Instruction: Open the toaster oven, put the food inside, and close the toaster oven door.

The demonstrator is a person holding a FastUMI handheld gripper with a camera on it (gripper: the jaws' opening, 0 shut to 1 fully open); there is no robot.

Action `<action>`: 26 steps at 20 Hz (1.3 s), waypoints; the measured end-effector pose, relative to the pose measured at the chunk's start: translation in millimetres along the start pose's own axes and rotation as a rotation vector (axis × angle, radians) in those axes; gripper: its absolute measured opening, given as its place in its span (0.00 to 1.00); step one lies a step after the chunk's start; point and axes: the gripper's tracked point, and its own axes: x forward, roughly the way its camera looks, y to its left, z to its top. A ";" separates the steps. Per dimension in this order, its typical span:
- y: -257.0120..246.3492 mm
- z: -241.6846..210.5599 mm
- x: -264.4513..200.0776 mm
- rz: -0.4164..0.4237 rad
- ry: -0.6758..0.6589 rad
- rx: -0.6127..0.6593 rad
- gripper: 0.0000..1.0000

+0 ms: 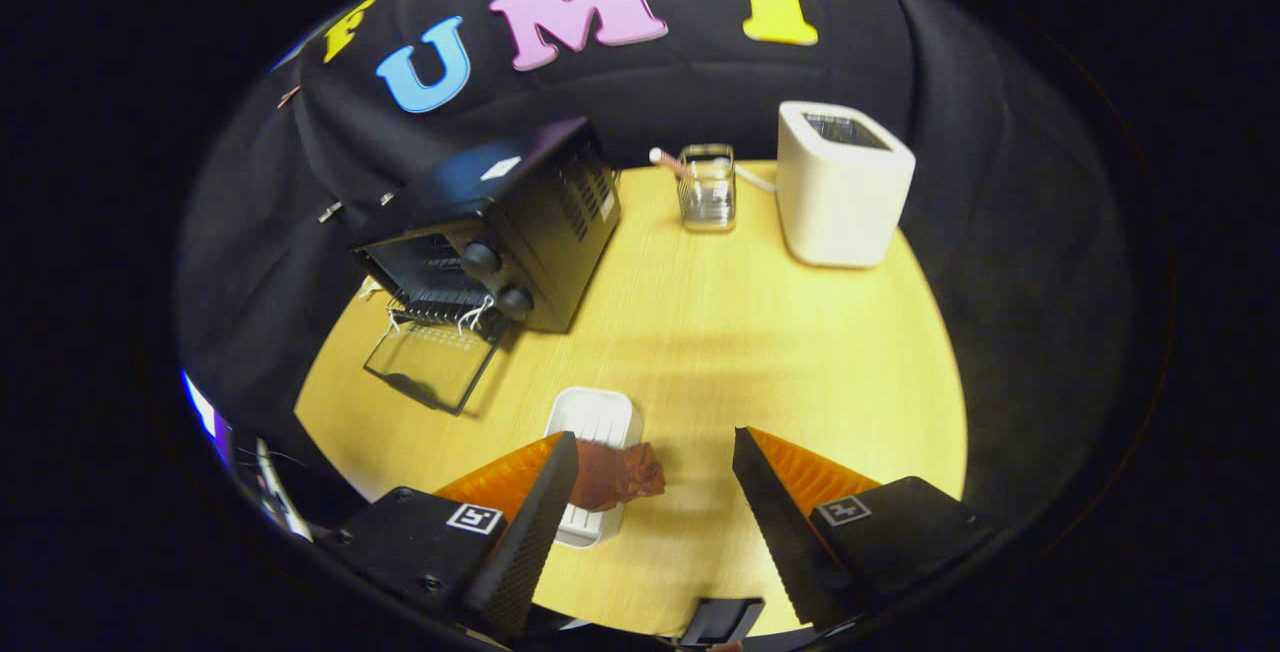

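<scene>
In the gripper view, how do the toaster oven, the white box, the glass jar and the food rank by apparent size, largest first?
1. toaster oven, door open
2. white box
3. and 4. unsure: the glass jar and the food look alike, and the food lies nearer, by the open gripper fingers.

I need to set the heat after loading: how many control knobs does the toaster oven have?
2. Both sit on the toaster oven front panel, beside its open door: upper knob, lower knob. The gripper fingers are open, far back near the food.
</scene>
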 end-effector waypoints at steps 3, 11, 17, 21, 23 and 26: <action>1.6 -16.9 25.7 0.088 0.133 0.138 0.89; 13.0 -21.0 40.6 0.210 0.164 0.312 0.16; 28.0 3.4 6.8 0.134 0.027 0.200 0.15; 68.9 31.0 -22.3 0.132 -0.091 0.170 0.15; 95.9 39.6 -34.0 0.139 -0.130 0.146 0.14; 147.1 45.8 -46.3 0.176 -0.174 0.119 0.14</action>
